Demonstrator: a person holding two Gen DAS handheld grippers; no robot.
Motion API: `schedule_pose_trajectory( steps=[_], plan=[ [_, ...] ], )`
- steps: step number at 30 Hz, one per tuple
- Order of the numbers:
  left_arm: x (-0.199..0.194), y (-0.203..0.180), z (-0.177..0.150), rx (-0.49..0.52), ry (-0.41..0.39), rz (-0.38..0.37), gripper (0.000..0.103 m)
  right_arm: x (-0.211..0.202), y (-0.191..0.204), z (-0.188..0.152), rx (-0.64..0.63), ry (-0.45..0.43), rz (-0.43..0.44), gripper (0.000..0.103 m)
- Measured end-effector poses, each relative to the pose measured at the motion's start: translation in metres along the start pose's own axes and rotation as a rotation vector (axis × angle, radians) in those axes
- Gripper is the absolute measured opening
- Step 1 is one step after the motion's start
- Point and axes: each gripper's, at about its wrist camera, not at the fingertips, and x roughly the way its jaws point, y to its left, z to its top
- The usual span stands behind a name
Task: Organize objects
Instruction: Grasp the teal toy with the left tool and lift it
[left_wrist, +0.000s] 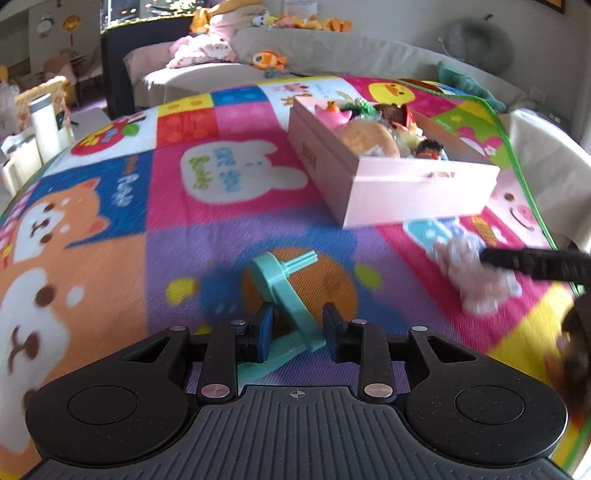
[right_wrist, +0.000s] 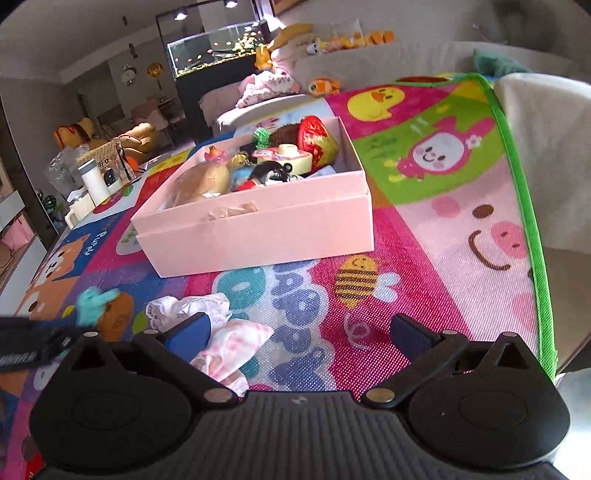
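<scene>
The pink box (right_wrist: 258, 221), full of small toys, stands on the colourful play mat (right_wrist: 443, 229) and serves as landmark. In front of the box, the left gripper (left_wrist: 297, 334) has its jaws partly spread around a teal plastic toy (left_wrist: 284, 291), but whether the pads press it cannot be told. Also in front of the box, to the right of the teal toy, the right gripper (right_wrist: 299, 332) is spread wide, with a pink and white cloth (right_wrist: 221, 332) lying beside its left finger, not pinched.

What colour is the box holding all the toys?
Pale pink; the box shows best in the right wrist view.
</scene>
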Motion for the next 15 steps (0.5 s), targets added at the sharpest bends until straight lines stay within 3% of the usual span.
schedule_pose_trajectory(
  steps=[8, 12, 15],
  plan=[
    [-0.024, 0.029, -0.020, -0.013, -0.014, 0.105, 0.035, 0.001, 0.000, 0.000, 0.000, 0.006, -0.004, 0.103],
    [-0.021, 0.027, -0.017, -0.017, -0.019, 0.108, 0.034, 0.002, 0.002, 0.000, -0.004, 0.009, -0.008, 0.103],
    [-0.019, 0.014, -0.017, 0.027, -0.023, 0.060, 0.034, 0.002, 0.003, 0.000, -0.008, 0.011, -0.011, 0.103]
  ],
)
